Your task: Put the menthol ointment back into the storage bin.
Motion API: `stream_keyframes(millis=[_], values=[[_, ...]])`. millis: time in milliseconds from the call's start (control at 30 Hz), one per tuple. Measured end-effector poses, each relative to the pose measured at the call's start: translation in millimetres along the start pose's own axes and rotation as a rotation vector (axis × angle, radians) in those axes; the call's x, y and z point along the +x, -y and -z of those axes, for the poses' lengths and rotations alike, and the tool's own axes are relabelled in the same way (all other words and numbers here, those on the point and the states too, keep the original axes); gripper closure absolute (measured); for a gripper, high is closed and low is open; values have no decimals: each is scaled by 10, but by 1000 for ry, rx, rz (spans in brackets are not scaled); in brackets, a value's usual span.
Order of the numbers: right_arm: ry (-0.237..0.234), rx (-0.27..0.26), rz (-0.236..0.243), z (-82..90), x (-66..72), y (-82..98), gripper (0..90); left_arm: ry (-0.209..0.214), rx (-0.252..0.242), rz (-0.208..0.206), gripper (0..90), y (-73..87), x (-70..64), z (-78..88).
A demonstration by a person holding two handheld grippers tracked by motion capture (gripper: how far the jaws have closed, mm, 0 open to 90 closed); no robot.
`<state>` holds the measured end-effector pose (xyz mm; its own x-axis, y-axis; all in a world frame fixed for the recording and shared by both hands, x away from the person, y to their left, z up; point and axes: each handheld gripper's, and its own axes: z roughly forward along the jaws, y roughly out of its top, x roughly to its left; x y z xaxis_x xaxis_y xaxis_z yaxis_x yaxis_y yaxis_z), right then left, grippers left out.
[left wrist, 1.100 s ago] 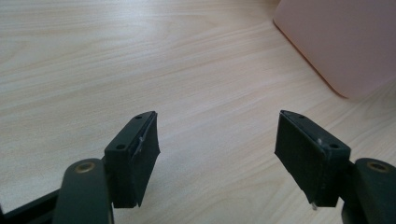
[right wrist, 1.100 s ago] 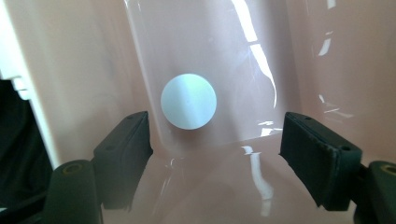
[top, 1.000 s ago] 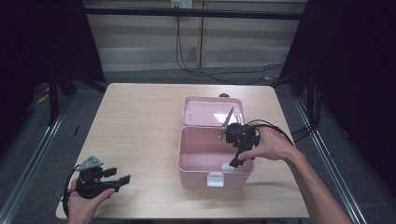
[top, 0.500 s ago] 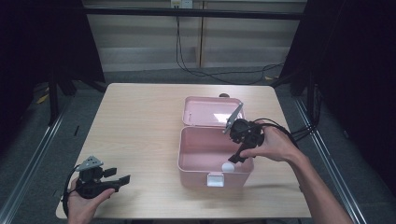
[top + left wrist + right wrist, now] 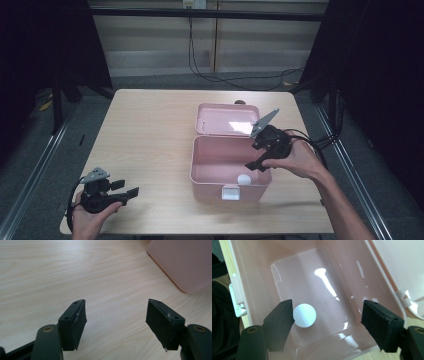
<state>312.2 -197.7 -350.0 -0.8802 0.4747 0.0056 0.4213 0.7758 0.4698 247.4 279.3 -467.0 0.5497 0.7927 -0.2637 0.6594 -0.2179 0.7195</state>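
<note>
pink box (image 5: 215, 172) at frame centre, lid open, holds a white ball (image 5: 243, 179) near its front wall | right gripper (image 5: 325, 322) above box, jaws spread, empty | left gripper (image 5: 116, 320) lower left, jaws spread, empty

Left tongs (image 5: 131, 192), black two-jaw type with a grey three-cornered plate on top: held in the person's left hand (image 5: 90, 220) at about 7 o'clock in the high view, low and close to the light wooden table (image 5: 150, 140). Jaws point toward 3 o'clock and stand wide apart; the left gripper view (image 5: 116, 320) confirms nothing lies between them.

Right tongs (image 5: 256, 165), same type: gripped by the right hand (image 5: 295, 160) at about 4 o'clock, forearm entering from 5 o'clock. Jaws angle down toward 8 o'clock. In the right gripper view (image 5: 328, 325) they stand wide apart, gripping nothing. Cable trails toward 3 o'clock.
</note>
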Motion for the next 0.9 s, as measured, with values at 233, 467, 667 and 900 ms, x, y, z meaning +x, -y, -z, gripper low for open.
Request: stream_keyframes(millis=[233, 467, 667, 900], values=[[28, -86, -41, 79, -16, 188, 271, -1, -2, 3, 317, 2, -2, 3], [92, -195, -105, 209, 0, 391, 286, 0, -3, 3, 315, 3, -4, 2], [148, -242, -162, 259, 26, 569, 290, -3, -3, 2, 316, 3, -9, 4], [219, -293, -242, 338, 46, 781, 286, -7, -2, -2, 322, 5, -9, -1]])
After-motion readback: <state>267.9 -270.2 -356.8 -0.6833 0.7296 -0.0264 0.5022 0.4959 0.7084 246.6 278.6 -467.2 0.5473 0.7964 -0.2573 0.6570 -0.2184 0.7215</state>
